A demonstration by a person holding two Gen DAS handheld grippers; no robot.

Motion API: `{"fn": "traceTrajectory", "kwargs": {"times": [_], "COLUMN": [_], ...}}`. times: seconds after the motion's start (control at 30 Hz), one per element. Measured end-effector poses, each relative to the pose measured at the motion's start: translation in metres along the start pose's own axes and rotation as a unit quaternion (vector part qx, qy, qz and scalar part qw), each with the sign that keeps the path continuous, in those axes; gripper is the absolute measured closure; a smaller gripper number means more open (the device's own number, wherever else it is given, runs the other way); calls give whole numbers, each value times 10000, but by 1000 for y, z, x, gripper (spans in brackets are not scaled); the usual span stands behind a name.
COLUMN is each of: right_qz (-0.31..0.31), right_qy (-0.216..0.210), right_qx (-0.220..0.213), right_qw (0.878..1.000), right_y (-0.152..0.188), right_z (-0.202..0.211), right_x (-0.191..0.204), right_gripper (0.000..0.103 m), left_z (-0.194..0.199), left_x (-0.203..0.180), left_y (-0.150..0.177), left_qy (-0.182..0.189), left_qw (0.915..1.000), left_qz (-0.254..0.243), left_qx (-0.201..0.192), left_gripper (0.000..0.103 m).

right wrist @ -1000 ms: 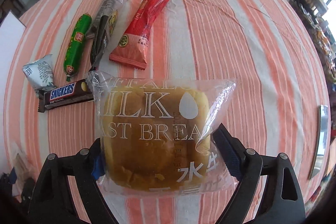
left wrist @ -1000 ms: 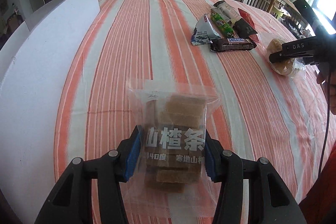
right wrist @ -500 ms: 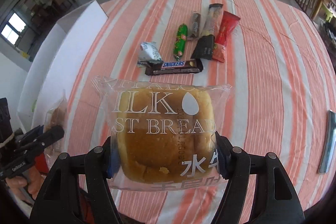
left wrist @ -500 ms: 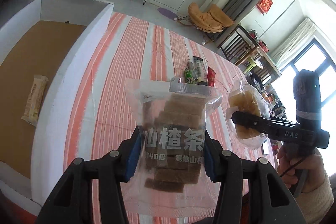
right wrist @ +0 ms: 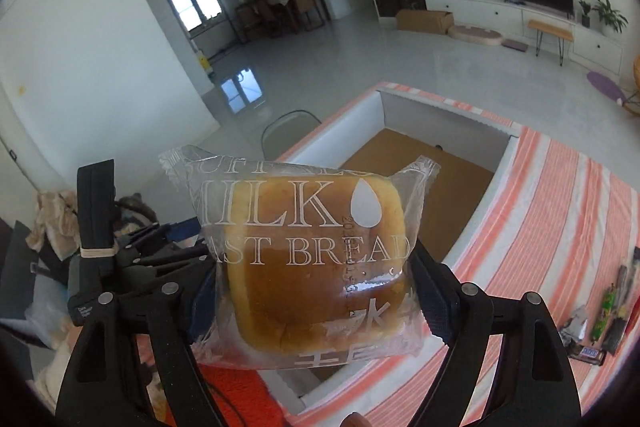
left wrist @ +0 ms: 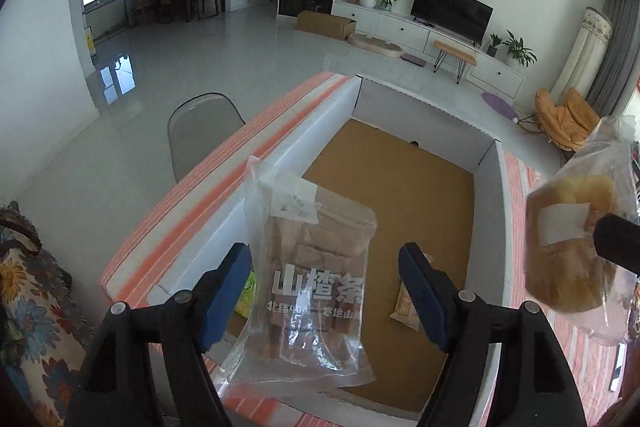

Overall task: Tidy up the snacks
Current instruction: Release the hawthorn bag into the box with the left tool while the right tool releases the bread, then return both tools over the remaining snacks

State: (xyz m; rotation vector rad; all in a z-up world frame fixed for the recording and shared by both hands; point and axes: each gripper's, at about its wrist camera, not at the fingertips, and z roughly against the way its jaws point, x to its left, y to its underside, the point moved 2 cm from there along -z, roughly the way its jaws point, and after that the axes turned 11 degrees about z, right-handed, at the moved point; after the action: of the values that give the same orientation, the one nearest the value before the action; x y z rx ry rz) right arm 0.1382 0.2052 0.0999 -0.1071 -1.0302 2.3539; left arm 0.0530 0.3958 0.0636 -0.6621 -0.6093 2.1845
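Over the white box (left wrist: 486,187) on the striped table (right wrist: 560,195), both snacks are judged mid-deposit. The hawthorn strip bag (left wrist: 312,275) hangs loose between the wide-spread left gripper (left wrist: 324,291), while the bread packet (right wrist: 312,259) is clamped in the right gripper (right wrist: 316,291). Next, a release over the box floor is called for.

My left wrist camera is looking down along its fingers, close over the white box (left wrist: 486,195) with the brown floor. My right wrist camera is facing the same box (right wrist: 452,163) from farther back. Both views are sharing the box, striped tablecloth (right wrist: 560,211) and television (left wrist: 450,9).
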Motion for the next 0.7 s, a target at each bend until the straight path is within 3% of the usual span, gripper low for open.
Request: {"fn": "traceTrajectory", "kwargs": {"times": [0.2,0.4,0.57,0.7], "right_qz": [108,108,-506,-1081], "right_qy": [167,950,1986,3072], "right_qx": [-446,-762,-443,60], "right_qw": [9988,9925,9778,9455], "right_y": [-10,18,100,200], "right_z": [15,61,88,119], "right_x": [2,-44,-132,-208], "right_gripper": [17,17,17,17], "left_z": [-5,12,30,39], "left_x": [21,-24,-109,-185], "left_y": [4,28,72,128], "left_qy": [45,433,1263,1911], "left_qw": [9989,9986,9885,9702], "left_qz": [416,-136,-829,-1439], "left_qx": [-224,-288,-9,381], "left_gripper": [14,9,5,0]}}
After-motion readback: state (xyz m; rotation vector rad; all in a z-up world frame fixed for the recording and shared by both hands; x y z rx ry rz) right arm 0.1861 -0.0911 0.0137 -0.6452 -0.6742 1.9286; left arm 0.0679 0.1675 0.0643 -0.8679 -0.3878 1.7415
